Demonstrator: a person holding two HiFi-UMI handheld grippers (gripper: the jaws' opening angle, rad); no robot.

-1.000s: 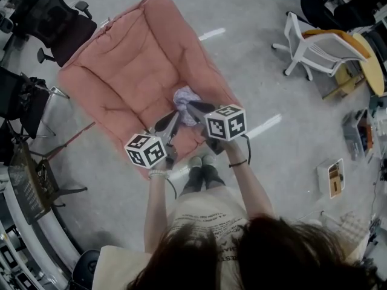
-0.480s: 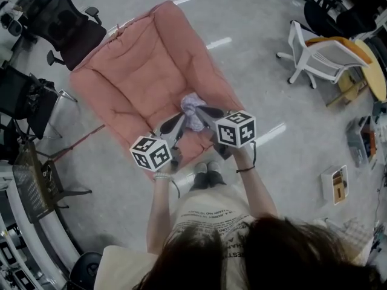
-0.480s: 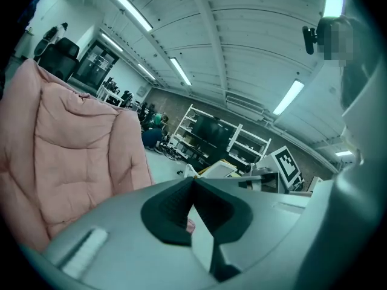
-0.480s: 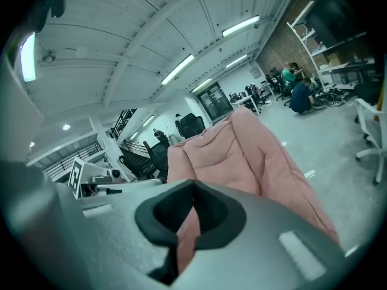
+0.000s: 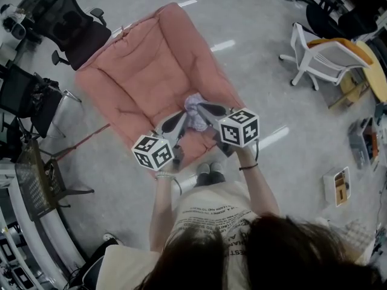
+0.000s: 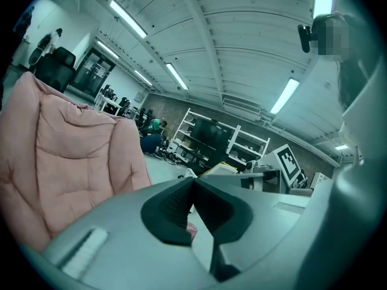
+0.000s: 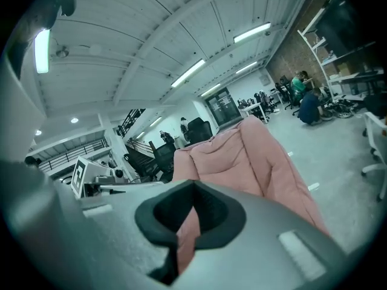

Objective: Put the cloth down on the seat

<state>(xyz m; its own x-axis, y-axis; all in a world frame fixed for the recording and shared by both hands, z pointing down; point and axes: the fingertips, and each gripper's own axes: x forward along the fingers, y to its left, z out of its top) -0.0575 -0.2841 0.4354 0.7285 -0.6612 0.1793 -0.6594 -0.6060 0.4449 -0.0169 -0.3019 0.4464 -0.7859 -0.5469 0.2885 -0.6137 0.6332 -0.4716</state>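
Note:
A crumpled pale lilac cloth lies on the front part of the pink padded seat. My right gripper reaches in from the right, its dark tips beside the cloth's right edge. In the right gripper view, the right gripper is shut and no cloth shows between the jaws. Just left of the cloth, my left gripper hovers over the seat's front edge. The left gripper is also shut with nothing in it. The pink seat back fills the left of that view.
A black office chair stands behind the seat at the upper left, and dark stands line the left side. A white chair and boxes sit on the grey floor at the right. The person's shoes are at the seat's front.
The whole view has drifted a little down and right. The cloth stays on the seat, and both grippers keep their places beside it.

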